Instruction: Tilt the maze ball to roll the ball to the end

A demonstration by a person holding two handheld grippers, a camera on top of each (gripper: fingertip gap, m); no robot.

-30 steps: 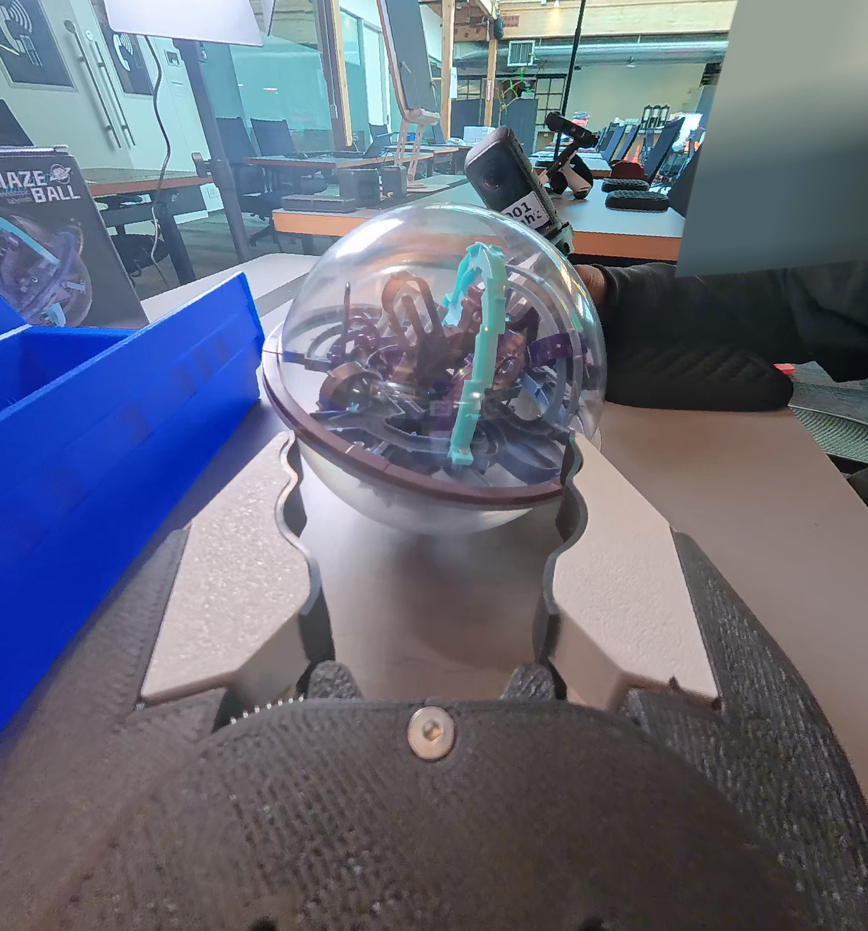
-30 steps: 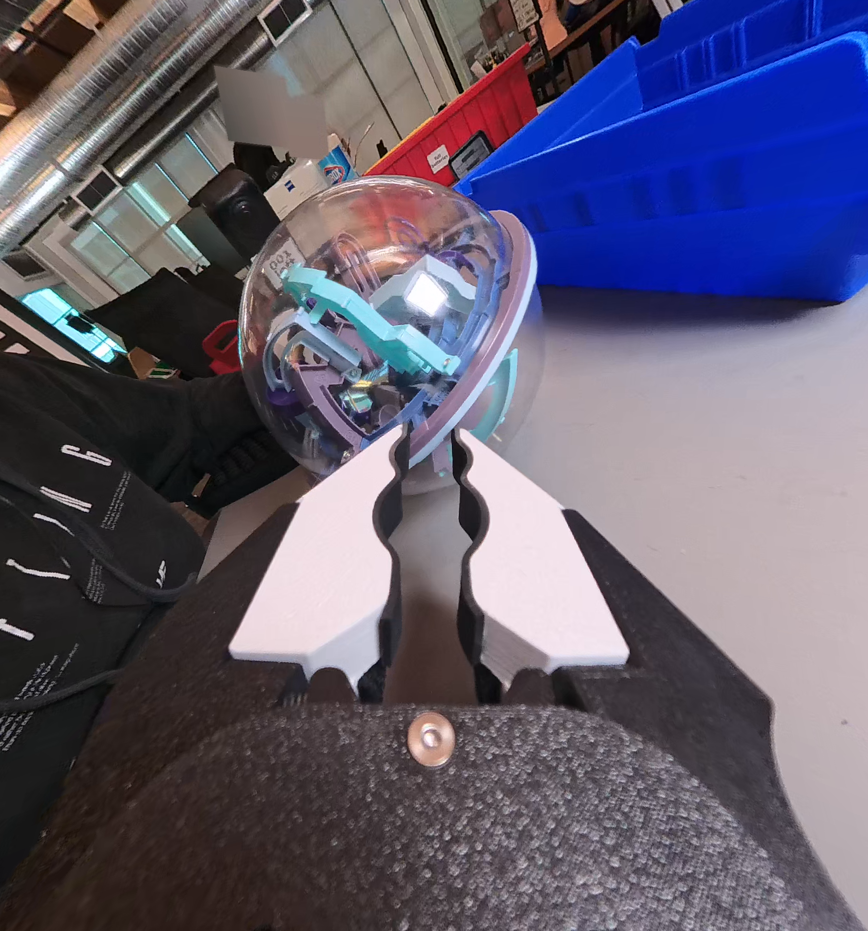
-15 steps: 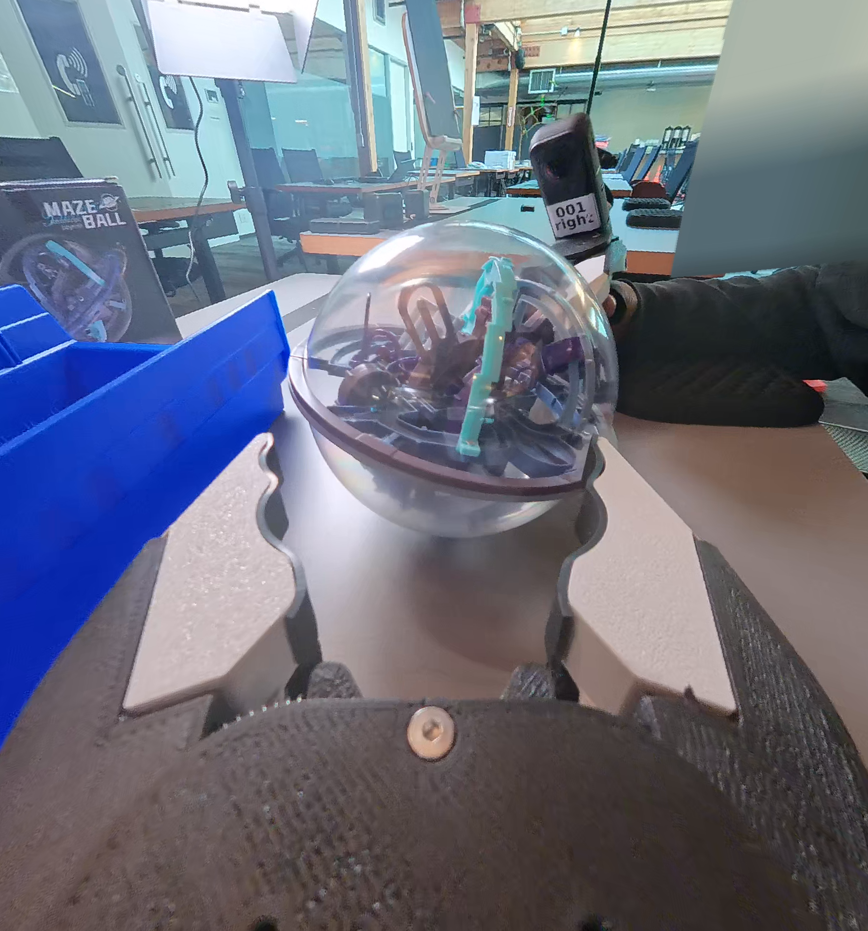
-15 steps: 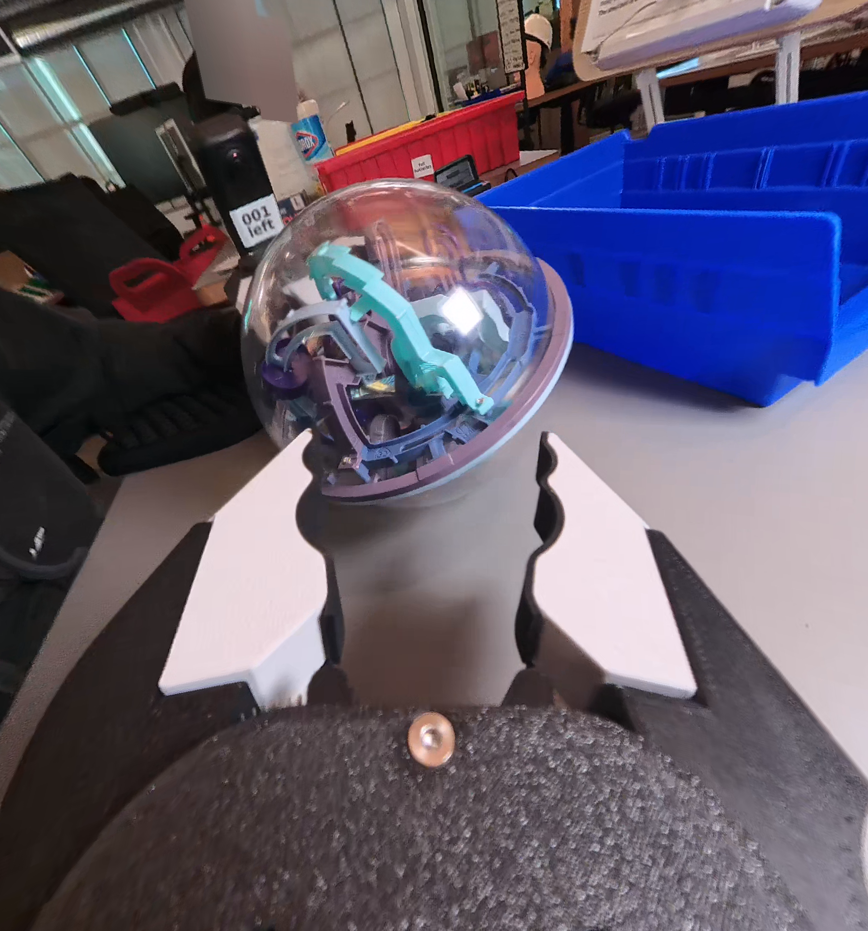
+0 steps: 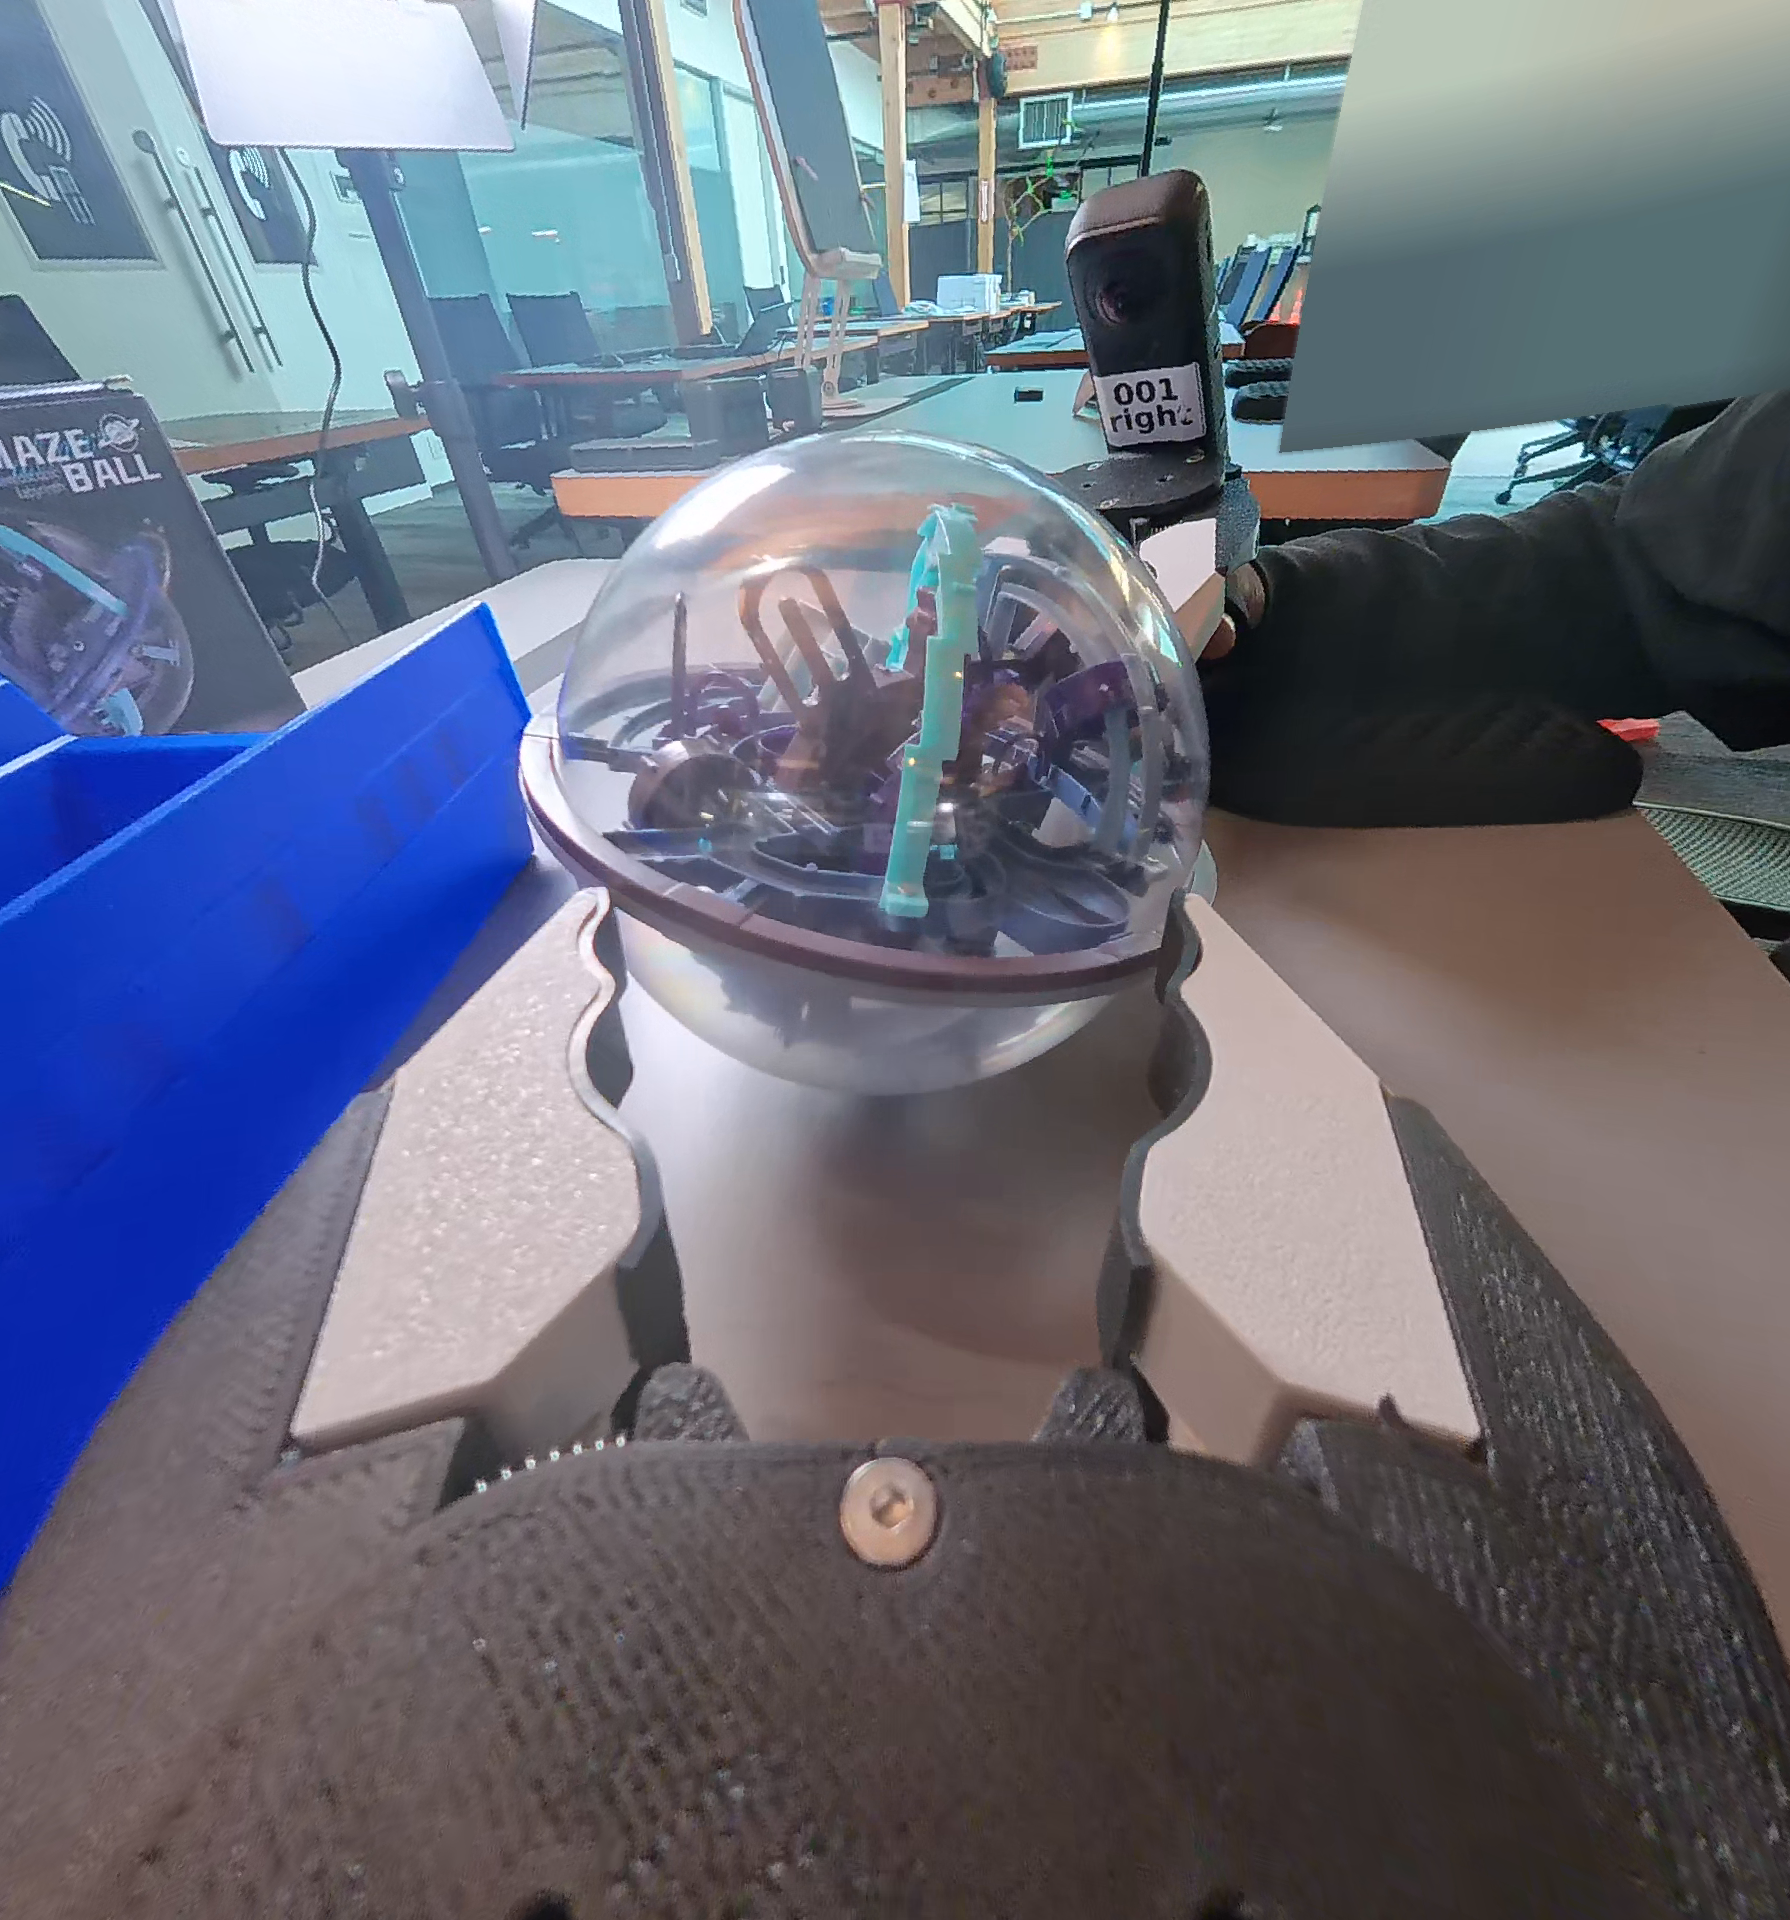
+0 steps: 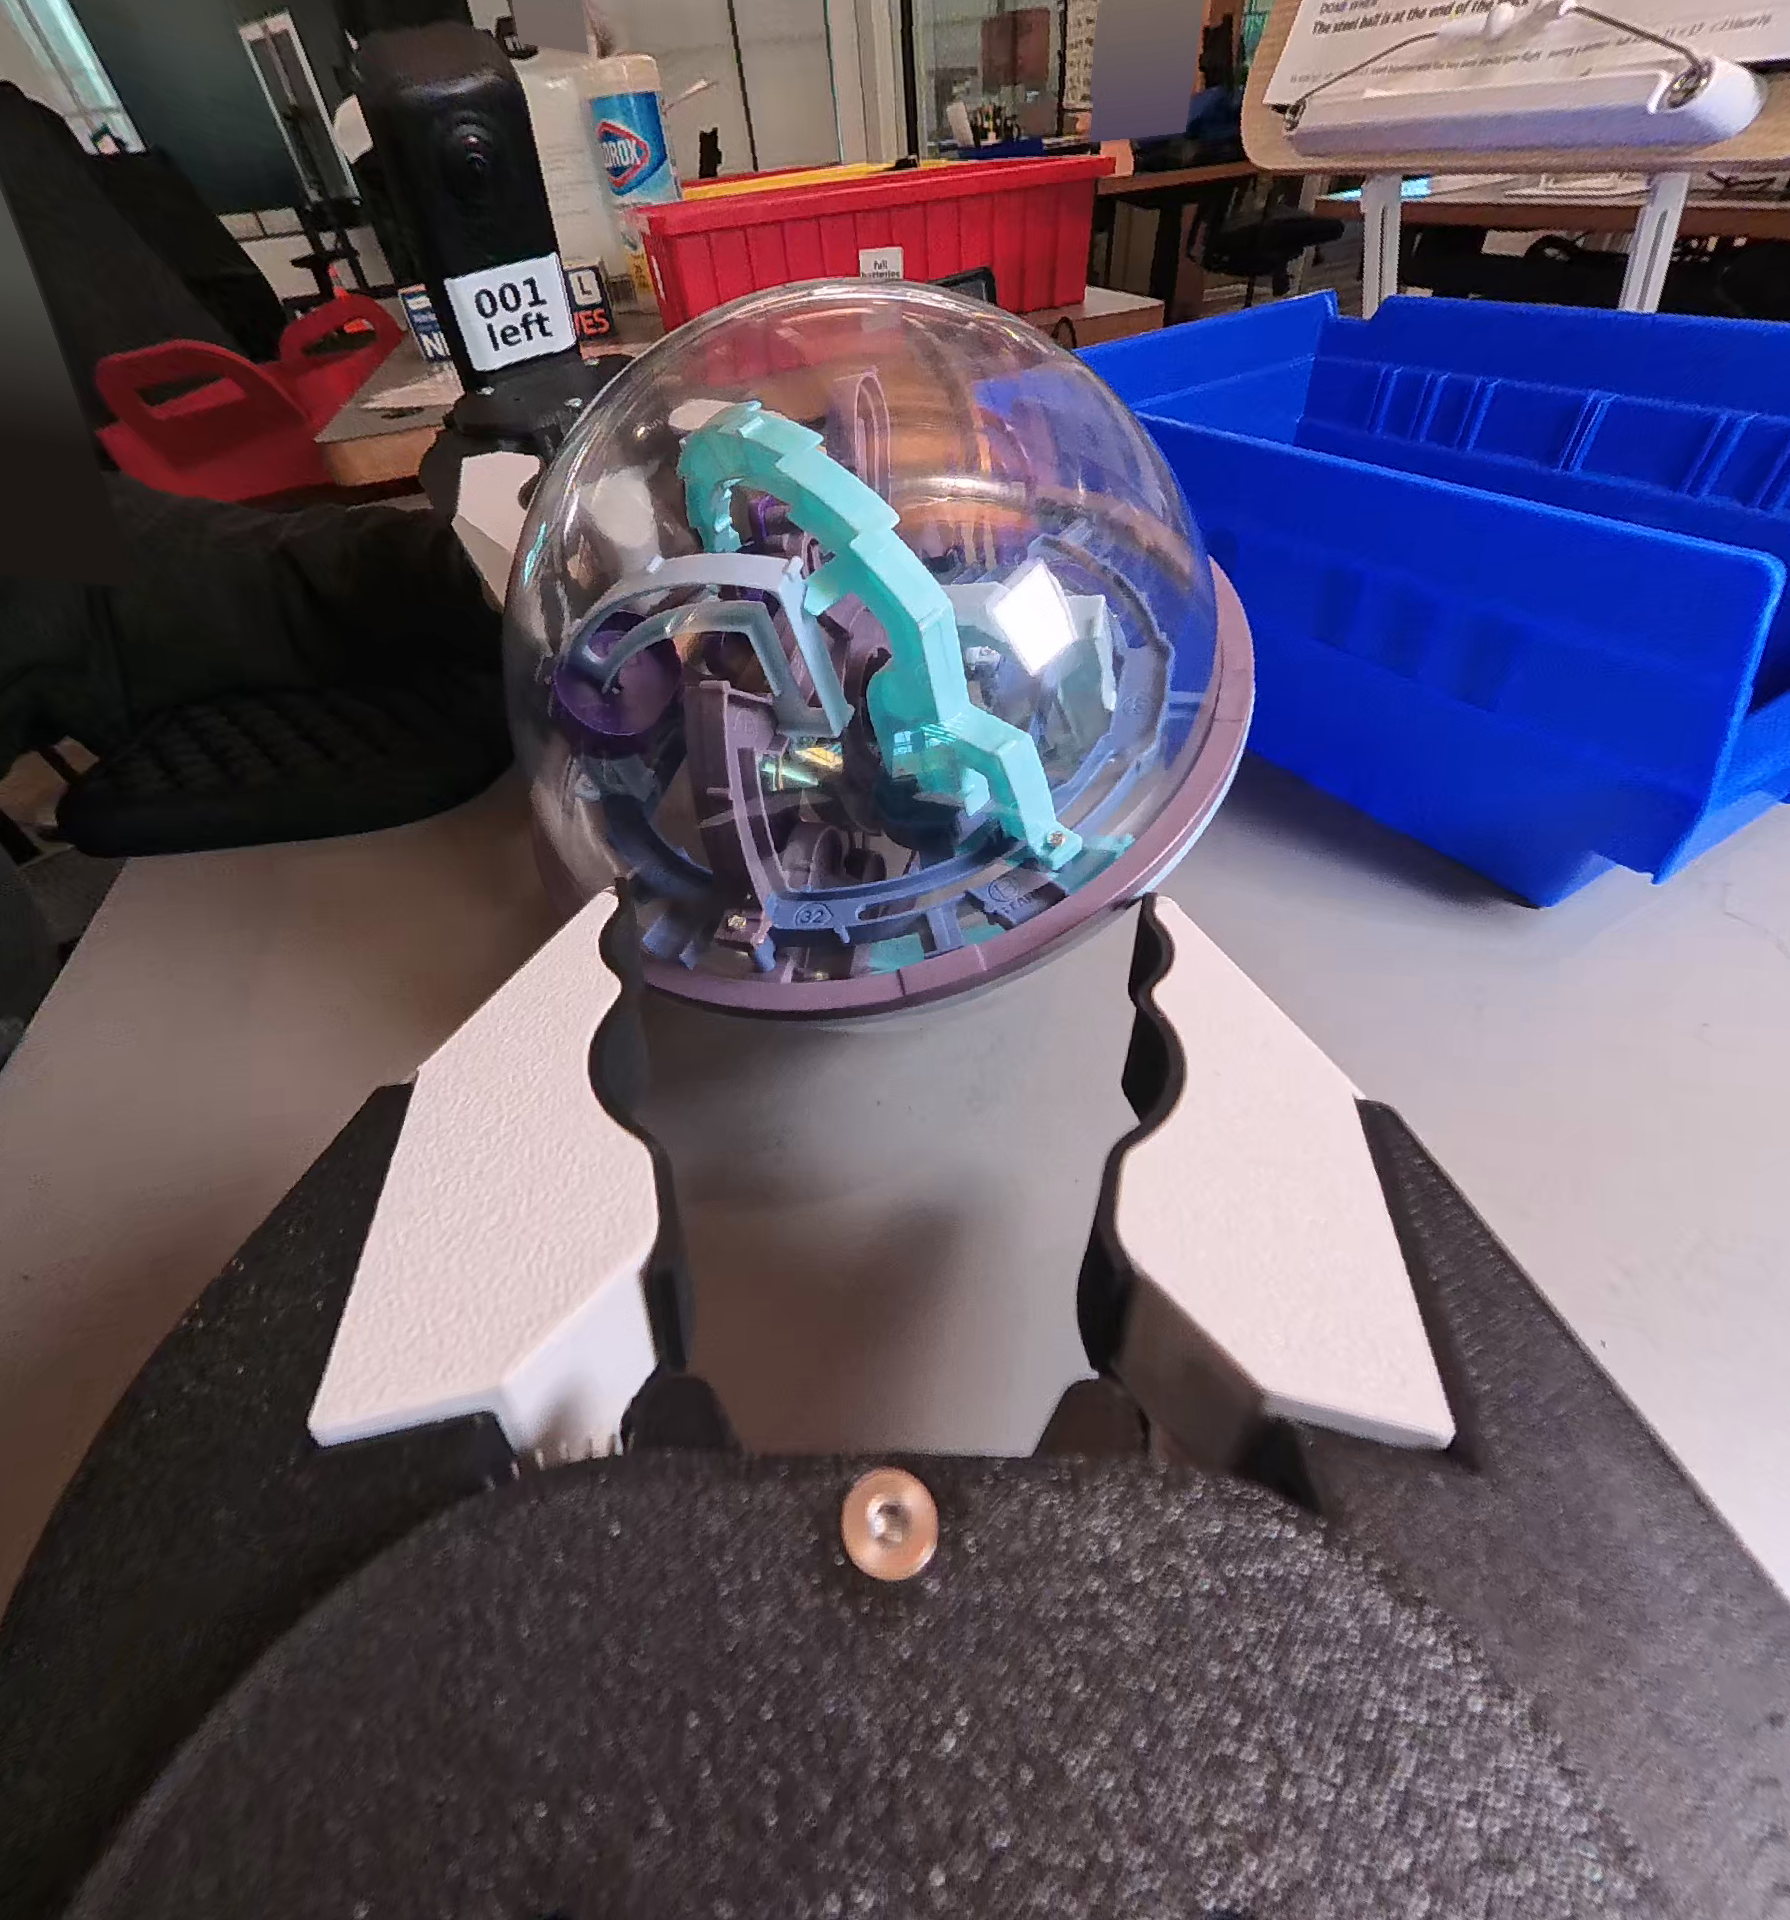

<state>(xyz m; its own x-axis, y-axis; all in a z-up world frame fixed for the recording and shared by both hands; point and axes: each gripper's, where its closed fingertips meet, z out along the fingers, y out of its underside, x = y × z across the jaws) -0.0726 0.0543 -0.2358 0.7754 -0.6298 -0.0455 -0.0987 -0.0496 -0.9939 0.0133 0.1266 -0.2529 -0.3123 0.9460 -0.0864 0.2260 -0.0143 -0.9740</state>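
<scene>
Dead ahead of both cameras sits the maze ball (image 5: 870, 769), on the tabletop (image 5: 1493, 1039) just beside the near wall of the blue bin (image 5: 195, 935). It lies between my two tools, which face each other across it.

Left hand-held gripper (image 5: 886, 935): jaws spread wide, tips flanking the lower half of the sphere under the band. The left tip looks just off the shell and the right tip close to or on the band; I can't confirm either pad pressing, so I count it as open.

Right hand-held gripper (image 6: 880, 914): also spread wide, tips either side of the band's low edge. I see no clamp, so open too. Its far end shows behind the ball in the left view, with a dark sleeve (image 5: 1493, 665) next to it.

Key relation: the purple equator band (image 6: 1218, 727) is tilted. From the right view it rides high toward the blue bin and dips toward me. From the left view it is nearly level. A sphere has no long axis, so the band is my only tilt reference. Both tools are about equally near.

Materials:
- clear hard dome, glossy, strong glare patch, probably slippery for the pads
- inner tracks in rigid teal, purple, brown and grey-blue plastic
- small ball not located; too cluttered to tell
- fingers (image 6: 517, 1143) are flat pale plates with dark scalloped inner edges
- tabletop is smooth and matte

My read: both need to close on the shell before any tilt.
</scene>
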